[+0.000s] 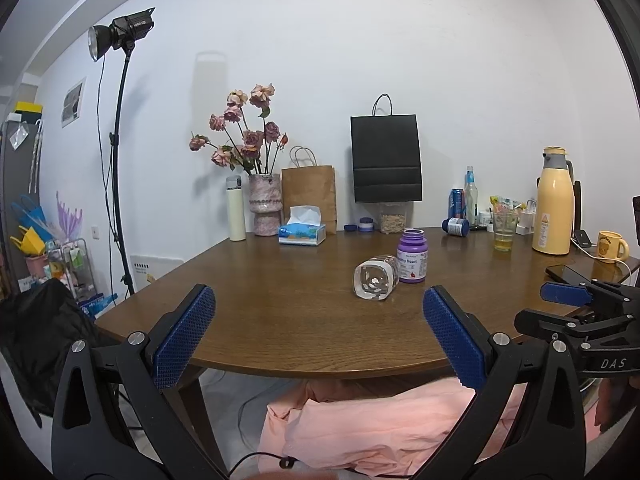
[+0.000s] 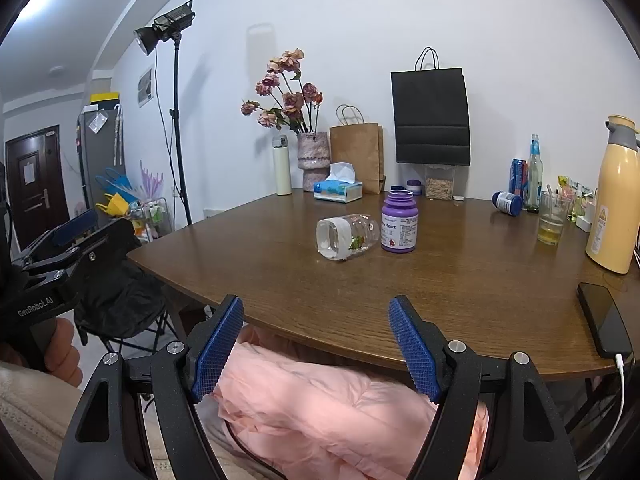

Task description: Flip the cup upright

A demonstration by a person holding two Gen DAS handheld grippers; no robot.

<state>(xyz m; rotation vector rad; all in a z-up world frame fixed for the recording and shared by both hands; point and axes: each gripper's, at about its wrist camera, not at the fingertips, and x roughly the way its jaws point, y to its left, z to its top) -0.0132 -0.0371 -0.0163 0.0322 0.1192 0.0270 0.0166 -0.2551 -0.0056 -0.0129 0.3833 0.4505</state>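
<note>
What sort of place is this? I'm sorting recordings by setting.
Most likely a lived-in home dining area, fitted for filming: a wooden table crowded with a vase of dried roses, a tissue box and a yellow thermos, plus a studio light on a stand.

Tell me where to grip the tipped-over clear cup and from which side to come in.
Grip the clear cup across its round middle, from above. It lies on its side on the table, so the curved wall is exposed. Its far end sits close to the purple bottle, so stay toward the near end. The open right gripper looks better placed.
</note>
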